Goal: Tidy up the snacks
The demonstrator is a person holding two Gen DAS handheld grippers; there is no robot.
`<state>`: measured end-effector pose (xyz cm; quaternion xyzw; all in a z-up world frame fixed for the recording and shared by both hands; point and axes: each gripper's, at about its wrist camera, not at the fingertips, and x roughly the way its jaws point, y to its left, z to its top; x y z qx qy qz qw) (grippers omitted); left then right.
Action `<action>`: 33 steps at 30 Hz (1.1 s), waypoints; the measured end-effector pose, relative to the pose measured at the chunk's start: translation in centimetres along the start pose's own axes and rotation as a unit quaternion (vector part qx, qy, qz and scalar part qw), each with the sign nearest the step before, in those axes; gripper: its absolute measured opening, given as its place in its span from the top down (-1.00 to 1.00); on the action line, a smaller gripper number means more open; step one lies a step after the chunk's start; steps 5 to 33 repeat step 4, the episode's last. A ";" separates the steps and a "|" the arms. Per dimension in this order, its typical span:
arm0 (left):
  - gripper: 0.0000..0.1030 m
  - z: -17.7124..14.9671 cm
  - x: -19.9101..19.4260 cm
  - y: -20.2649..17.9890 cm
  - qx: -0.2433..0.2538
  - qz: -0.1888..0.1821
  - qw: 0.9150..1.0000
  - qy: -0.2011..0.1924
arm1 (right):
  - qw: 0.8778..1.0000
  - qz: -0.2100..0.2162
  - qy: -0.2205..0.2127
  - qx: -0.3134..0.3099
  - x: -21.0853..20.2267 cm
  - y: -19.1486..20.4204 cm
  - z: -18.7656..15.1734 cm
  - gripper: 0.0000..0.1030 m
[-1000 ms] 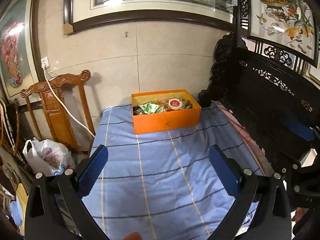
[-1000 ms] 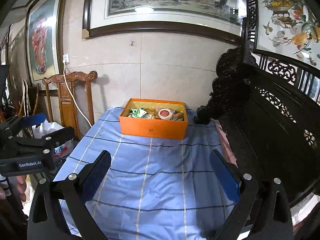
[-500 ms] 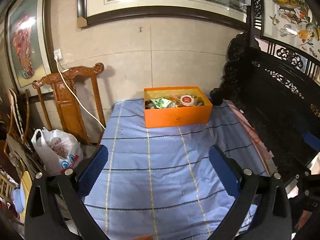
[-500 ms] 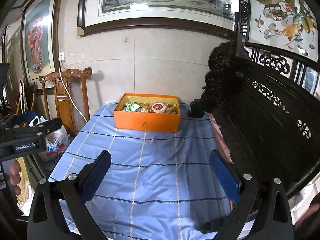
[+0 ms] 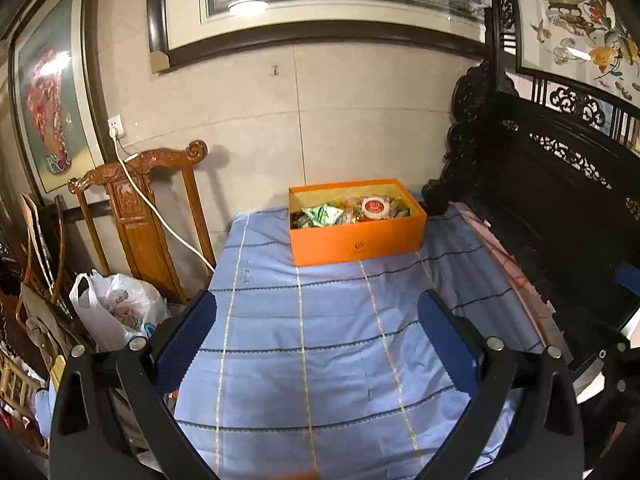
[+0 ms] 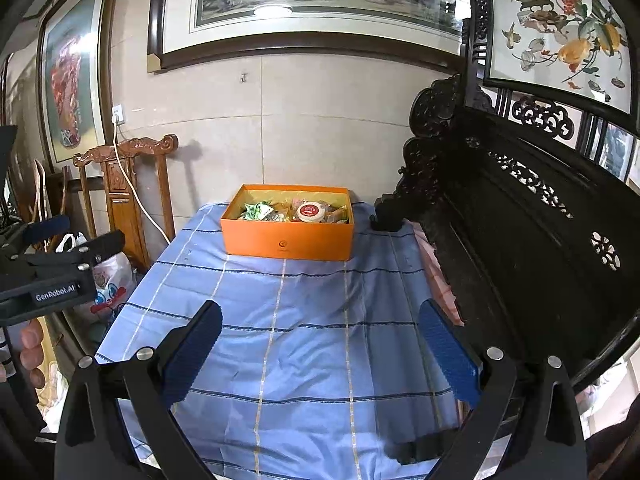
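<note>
An open orange box (image 5: 356, 236) stands at the far end of a blue checked tablecloth (image 5: 320, 340); it also shows in the right wrist view (image 6: 288, 240). Inside lie several wrapped snacks, among them a green packet (image 5: 322, 214) and a round white snack with a red label (image 5: 375, 207), which also shows in the right wrist view (image 6: 311, 211). My left gripper (image 5: 316, 320) is open and empty, well short of the box. My right gripper (image 6: 320, 332) is open and empty, also short of the box. The left gripper shows from the side in the right wrist view (image 6: 52, 256).
A carved wooden chair (image 5: 140, 208) with a white cable stands left of the table, a white plastic bag (image 5: 116, 312) below it. A dark carved bench (image 6: 520, 232) runs along the right. Framed pictures hang on the tiled wall behind.
Both grippers have drawn back and risen a little, so the box sits smaller and farther away. Both jaws stay open. The box has not moved.
</note>
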<state>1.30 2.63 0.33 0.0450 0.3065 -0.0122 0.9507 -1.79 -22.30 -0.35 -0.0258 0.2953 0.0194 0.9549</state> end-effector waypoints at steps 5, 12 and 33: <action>-0.92 -0.1 0.3 0.3 -0.005 0.006 1.000 0.004 | 1.000 0.000 0.002 -0.003 0.2 0.2 -0.1 -0.92; -0.92 -0.1 0.3 0.3 -0.005 0.006 1.000 0.004 | 1.000 0.000 0.002 -0.003 0.2 0.2 -0.1 -0.92; -0.92 -0.1 0.3 0.3 -0.005 0.006 1.000 0.004 | 1.000 0.000 0.002 -0.003 0.2 0.2 -0.1 -0.92</action>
